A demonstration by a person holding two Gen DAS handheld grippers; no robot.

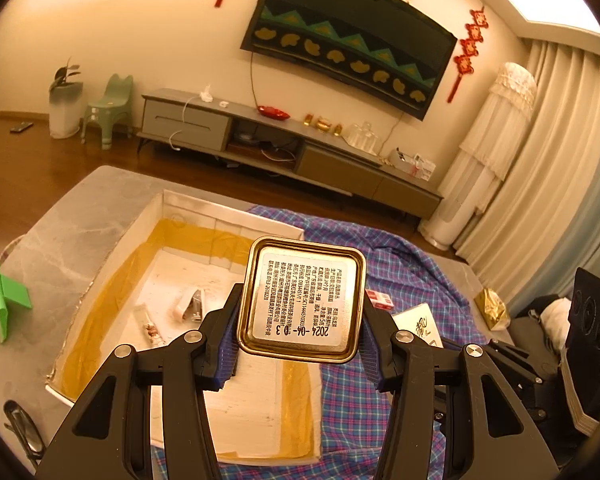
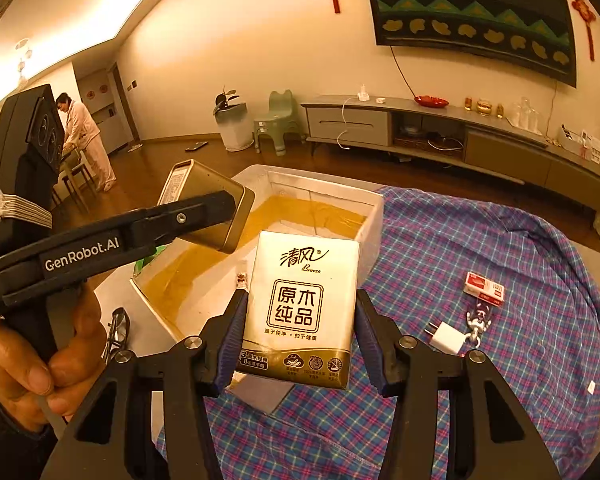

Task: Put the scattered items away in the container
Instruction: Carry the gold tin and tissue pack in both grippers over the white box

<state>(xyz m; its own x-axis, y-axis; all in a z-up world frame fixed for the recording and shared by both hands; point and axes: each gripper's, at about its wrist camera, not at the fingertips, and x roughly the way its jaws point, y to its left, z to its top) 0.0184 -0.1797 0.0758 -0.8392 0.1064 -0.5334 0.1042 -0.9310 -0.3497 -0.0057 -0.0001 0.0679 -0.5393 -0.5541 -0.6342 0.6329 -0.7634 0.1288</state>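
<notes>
Both grippers tilted downward above the box (image 1: pixel 204 216), jaws pinching tin (image 1: pixel 302 299) and tissue pack (image 2: pixel 302 308).

One tin (image 1: pixel 302 299), one tissue pack (image 2: pixel 302 307), one box (image 1: pixel 112 280), two grippers (image 1: pixel 300 344) (image 2: pixel 298 344), one stapler (image 1: pixel 191 305), one charger (image 2: pixel 446 337), one keychain (image 2: pixel 478 320), one red pack (image 2: pixel 484 289), one shirt (image 2: pixel 500 240).
</notes>
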